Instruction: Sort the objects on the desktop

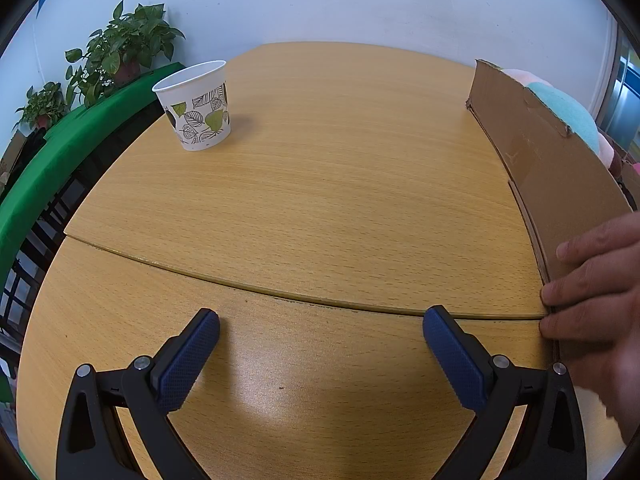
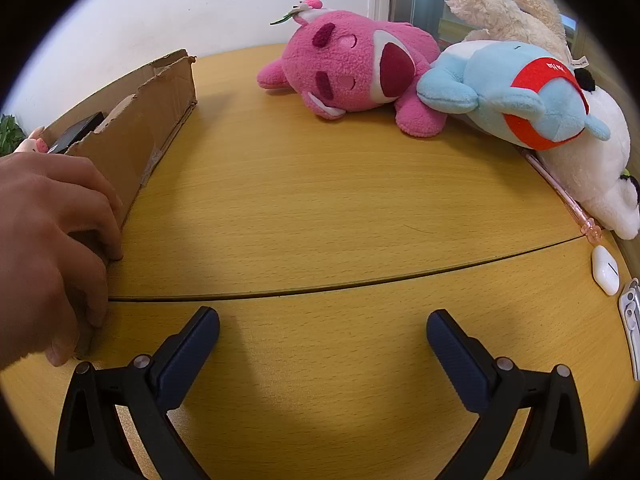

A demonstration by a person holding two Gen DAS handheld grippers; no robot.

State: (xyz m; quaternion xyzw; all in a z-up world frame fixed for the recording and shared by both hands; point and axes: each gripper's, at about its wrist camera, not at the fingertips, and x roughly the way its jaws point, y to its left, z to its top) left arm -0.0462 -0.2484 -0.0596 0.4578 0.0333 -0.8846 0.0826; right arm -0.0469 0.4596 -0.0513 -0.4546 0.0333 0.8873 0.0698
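Both the left tongs [image 1: 320,322] and right tongs [image 2: 322,322] are spread and empty. The cardboard box [image 2: 132,136] lies between them, long axis running away, steadied by a bare hand [image 2: 48,248]. Plush toys [image 2: 352,68] are nearer the right tongs, the paper cup [image 1: 198,106] nearer the left.

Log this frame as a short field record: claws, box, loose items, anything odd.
left claw: open, empty, above the table
right claw: open, empty
cardboard box: between the two views, a bare hand gripping its near end
paper cup: upright, far left
plush toys: pink, blue, white, piled far right
earbud case: right edge
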